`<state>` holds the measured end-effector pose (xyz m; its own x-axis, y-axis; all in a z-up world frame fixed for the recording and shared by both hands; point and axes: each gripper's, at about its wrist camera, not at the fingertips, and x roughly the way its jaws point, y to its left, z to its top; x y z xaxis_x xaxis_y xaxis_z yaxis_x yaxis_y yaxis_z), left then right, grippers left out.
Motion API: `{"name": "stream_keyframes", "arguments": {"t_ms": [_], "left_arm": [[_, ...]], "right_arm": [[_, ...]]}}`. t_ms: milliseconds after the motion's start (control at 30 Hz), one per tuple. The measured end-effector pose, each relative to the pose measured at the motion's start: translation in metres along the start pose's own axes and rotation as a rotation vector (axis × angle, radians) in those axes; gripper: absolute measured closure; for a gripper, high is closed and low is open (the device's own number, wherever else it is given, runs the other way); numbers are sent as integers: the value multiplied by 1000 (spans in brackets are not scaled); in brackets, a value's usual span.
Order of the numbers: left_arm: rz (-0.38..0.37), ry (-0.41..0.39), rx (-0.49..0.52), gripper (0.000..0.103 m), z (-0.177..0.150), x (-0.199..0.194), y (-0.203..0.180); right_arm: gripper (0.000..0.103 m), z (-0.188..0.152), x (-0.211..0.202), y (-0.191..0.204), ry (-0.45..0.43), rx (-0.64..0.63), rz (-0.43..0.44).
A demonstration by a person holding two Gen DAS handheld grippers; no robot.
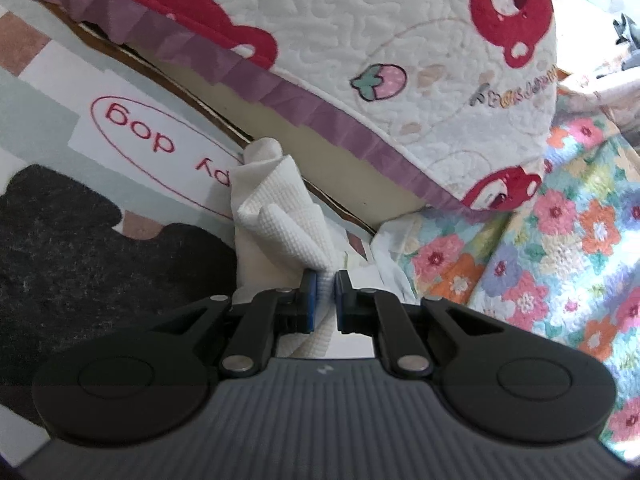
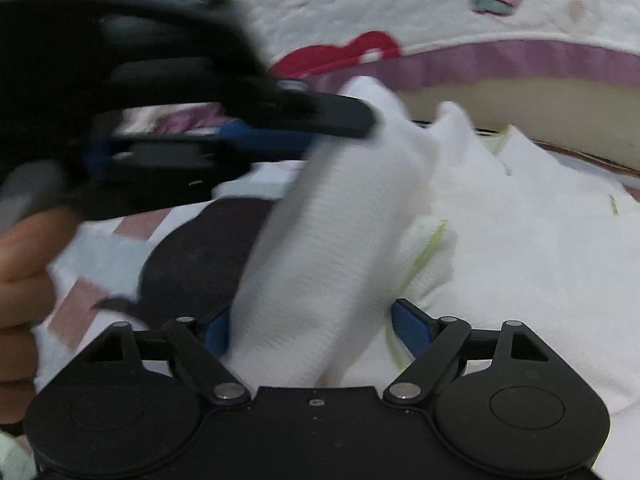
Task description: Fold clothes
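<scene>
Left wrist view: left gripper pinched on white garment bunched just ahead of tips. Right wrist view only: right gripper spread wide (garment fold lying between fingers), bulk of garment spread ahead-right.

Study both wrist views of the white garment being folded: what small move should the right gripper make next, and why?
Probably close the right gripper on the white garment. Its jaws stand wide open with a raised fold of cloth lying between them, while the left gripper is already shut on another bunch. A second grip would likely let both hands carry the fold; blur limits certainty.
</scene>
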<state>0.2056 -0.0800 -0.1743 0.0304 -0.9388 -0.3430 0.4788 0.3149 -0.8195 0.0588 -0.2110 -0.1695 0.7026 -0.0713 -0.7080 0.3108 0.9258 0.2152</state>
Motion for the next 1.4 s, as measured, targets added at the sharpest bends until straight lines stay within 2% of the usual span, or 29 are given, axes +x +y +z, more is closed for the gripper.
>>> {"name": "stream_keyframes", "arguments": {"t_ms": [33,67,100,200,333,433,567,667,800,867,933,1033,1100,1267,1400], "left_arm": [[1,4,3,95,0,0,-1],[2,8,6,95,0,0,-3],[-14,6,1,95,-2,2,-5],[-64,6,13,95,-10,7,-16],[-98,-1,19,95,-31,18,-39],[-50,18,65,95,-34,30,-58],[14,45,128,95,-37,47,-84],[62,65,174,96,-40,59,-103],[125,91,236,96,-43,76,-128],[106,121,239,96,-33,96,-148],[133,163,277,96,-26,126,-166],[223,223,429,96,-39,170,-194],[256,246,474,96,-54,191,-202],[294,242,406,96,-70,209,-195],[342,228,368,96,-73,211,-192]], "right_arm": [[63,0,-2,-13,4,54,34],[78,1,-7,-25,13,85,52],[88,2,-17,-35,11,84,79],[88,6,-47,-65,6,79,154],[88,12,-85,-82,23,41,149],[88,14,-99,-100,31,34,134],[88,3,-100,-134,-1,94,176],[88,6,-101,-145,-12,82,174],[88,18,-106,-173,0,137,257],[88,21,-109,-192,24,141,273],[89,24,-112,-212,46,147,284],[89,25,-127,-236,42,152,188],[89,24,-138,-246,38,153,149],[89,6,-139,-273,65,184,89],[89,-11,-130,-282,15,243,114]]}}
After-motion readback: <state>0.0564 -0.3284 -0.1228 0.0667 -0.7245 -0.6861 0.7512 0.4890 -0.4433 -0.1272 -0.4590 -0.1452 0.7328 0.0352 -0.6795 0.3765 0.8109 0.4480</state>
